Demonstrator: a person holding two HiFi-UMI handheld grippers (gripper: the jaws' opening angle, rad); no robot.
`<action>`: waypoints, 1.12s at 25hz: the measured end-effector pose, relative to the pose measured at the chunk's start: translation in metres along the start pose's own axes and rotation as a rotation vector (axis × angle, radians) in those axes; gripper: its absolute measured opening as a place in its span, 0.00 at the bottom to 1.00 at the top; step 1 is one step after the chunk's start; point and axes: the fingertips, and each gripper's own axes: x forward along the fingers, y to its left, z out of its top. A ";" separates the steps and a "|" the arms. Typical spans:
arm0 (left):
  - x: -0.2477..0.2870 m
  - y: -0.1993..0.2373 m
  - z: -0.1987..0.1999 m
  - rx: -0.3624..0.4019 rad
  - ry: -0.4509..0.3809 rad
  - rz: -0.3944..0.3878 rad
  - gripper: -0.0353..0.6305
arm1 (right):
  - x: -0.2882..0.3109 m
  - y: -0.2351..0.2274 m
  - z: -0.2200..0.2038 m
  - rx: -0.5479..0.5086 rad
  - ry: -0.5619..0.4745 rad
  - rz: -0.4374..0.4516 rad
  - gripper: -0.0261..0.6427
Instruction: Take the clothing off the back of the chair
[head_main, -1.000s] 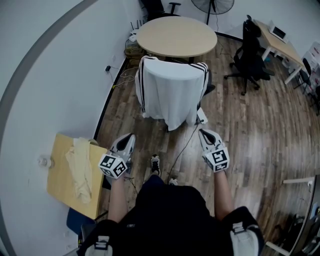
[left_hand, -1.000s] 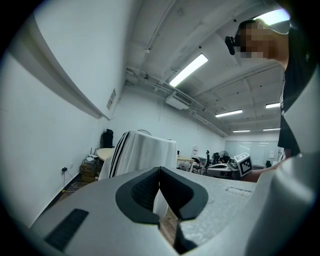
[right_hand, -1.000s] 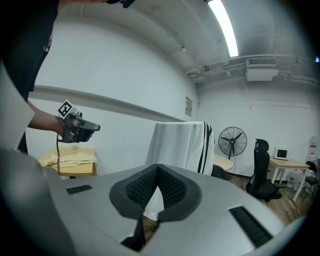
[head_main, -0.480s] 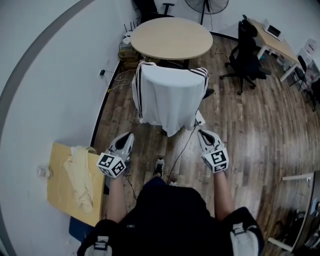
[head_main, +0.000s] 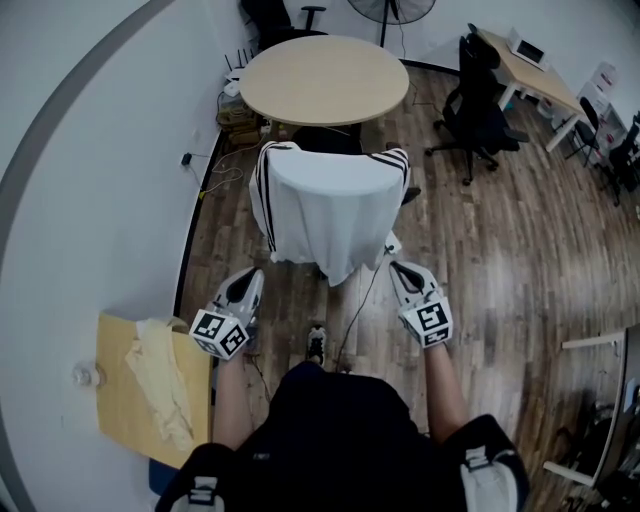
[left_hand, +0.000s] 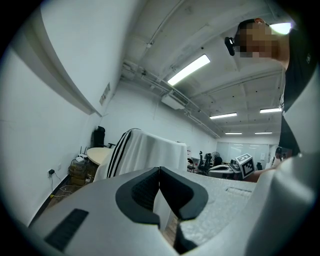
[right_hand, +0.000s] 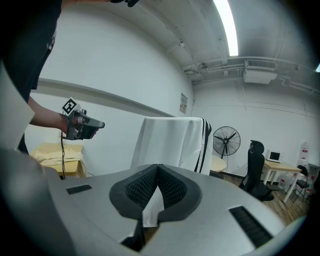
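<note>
Head view puts the task at its start. The left gripper (head_main: 252, 277) has its jaws pressed together on nothing and sits short of the garment. The white clothing (head_main: 330, 205), dark-striped at both shoulders, is draped whole over the back of the chair (head_main: 322, 141), straight ahead of the person. The right gripper (head_main: 400, 270) is likewise closed and empty, near the hem but apart from it. Both gripper views show the cloth beyond their meeting pads, so all is left to do: open the jaws, reach the top edge, grip and lift it clear.

At the near left, a wooden side table (head_main: 120, 400) carrying a cream cloth (head_main: 160, 375) stands against the white wall (head_main: 90, 200) and narrows that side. A cable (head_main: 365, 295) trails across the floor between the grippers toward the chair and could, I judge, catch a foot. Beyond the chair a round table (head_main: 325, 80) blocks the far side. To the right, the wood floor (head_main: 500, 260) lies open, with a black office chair (head_main: 470, 85) well apart.
</note>
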 end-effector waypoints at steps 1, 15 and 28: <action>0.005 0.003 0.003 0.000 -0.001 -0.007 0.06 | 0.002 -0.004 0.002 0.000 0.000 -0.007 0.03; 0.077 0.056 0.023 0.005 -0.002 -0.078 0.06 | 0.047 -0.047 0.015 0.015 0.012 -0.112 0.03; 0.123 0.103 0.034 0.008 -0.002 -0.156 0.06 | 0.078 -0.067 0.022 0.021 0.000 -0.222 0.03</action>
